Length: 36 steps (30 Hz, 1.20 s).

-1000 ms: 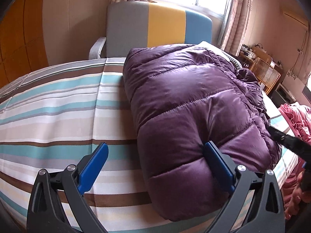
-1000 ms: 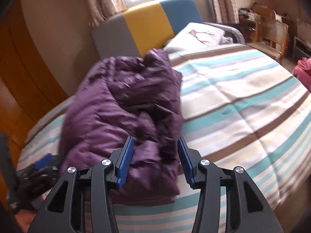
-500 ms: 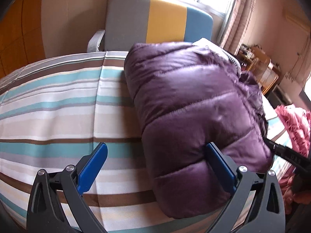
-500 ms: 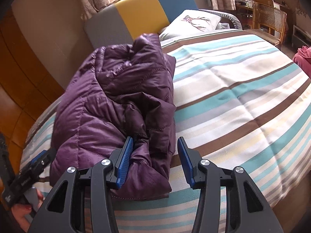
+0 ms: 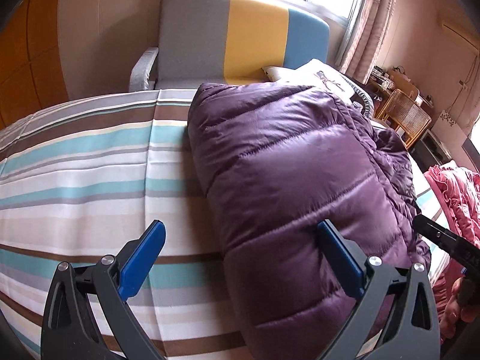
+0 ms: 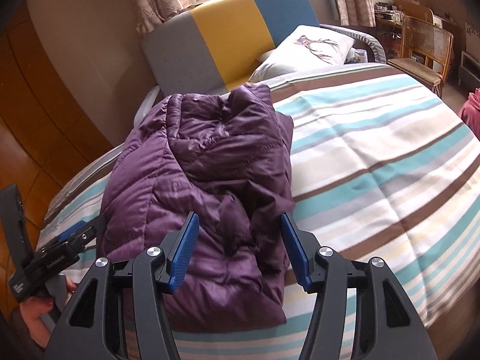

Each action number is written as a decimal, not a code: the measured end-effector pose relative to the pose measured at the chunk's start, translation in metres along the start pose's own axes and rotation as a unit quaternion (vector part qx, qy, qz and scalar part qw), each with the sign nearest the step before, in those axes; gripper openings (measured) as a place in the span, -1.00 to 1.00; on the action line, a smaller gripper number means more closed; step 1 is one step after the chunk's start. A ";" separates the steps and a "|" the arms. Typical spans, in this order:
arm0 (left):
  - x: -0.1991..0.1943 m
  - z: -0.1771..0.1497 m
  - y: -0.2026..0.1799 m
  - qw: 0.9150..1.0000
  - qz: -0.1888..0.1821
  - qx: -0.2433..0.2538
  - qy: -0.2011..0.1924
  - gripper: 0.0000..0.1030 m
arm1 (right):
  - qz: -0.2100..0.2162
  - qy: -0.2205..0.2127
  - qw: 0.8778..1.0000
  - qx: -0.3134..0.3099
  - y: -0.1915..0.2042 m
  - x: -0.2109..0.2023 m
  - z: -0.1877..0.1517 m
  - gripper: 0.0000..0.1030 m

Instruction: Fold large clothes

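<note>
A purple quilted down jacket [image 5: 294, 180] lies folded in a thick bundle on the striped bed cover [image 5: 90, 180]. My left gripper [image 5: 240, 252] is wide open and empty at the jacket's near left edge; its right finger rests against the fabric. In the right wrist view the jacket [image 6: 204, 180] shows its crumpled right side. My right gripper [image 6: 238, 249] is open over the jacket's near end, holding nothing. The left gripper [image 6: 72, 234] also shows there, at the jacket's left side.
A grey, yellow and blue sofa [image 5: 240, 36] with a white pillow [image 6: 312, 45] stands behind the bed. A rattan chair [image 6: 426, 48] stands at the right. Pink clothing [image 5: 456, 198] lies past the bed's right edge. Wooden wardrobe doors [image 6: 36, 114] are at the left.
The right gripper has opened wider over the jacket's near end and pulled back a little. The left gripper has stayed open and drawn back slightly; the jacket has settled.
</note>
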<state>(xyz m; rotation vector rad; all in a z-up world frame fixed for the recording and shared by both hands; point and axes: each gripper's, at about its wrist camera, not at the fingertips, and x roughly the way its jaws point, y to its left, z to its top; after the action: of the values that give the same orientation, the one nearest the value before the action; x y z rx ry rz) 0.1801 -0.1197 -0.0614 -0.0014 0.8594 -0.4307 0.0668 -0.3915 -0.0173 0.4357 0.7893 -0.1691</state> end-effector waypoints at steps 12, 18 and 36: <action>0.028 0.023 0.004 0.997 -0.043 0.008 0.061 0.97 | 0.027 0.062 0.997 0.042 -0.032 0.052 0.040 0.21; 0.051 0.023 0.014 0.991 -0.082 0.004 0.108 0.97 | 0.055 0.109 0.992 0.045 -0.044 0.083 0.038 0.29; 0.064 0.018 -0.011 0.989 -0.119 0.041 0.076 0.58 | 0.110 0.101 0.988 0.044 -0.047 0.109 0.027 -0.34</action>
<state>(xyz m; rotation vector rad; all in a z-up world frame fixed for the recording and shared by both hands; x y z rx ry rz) 0.2259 -0.1562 -0.0951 0.0049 0.9950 -0.6976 0.1456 -0.4442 -0.0937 0.6264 0.9280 0.0466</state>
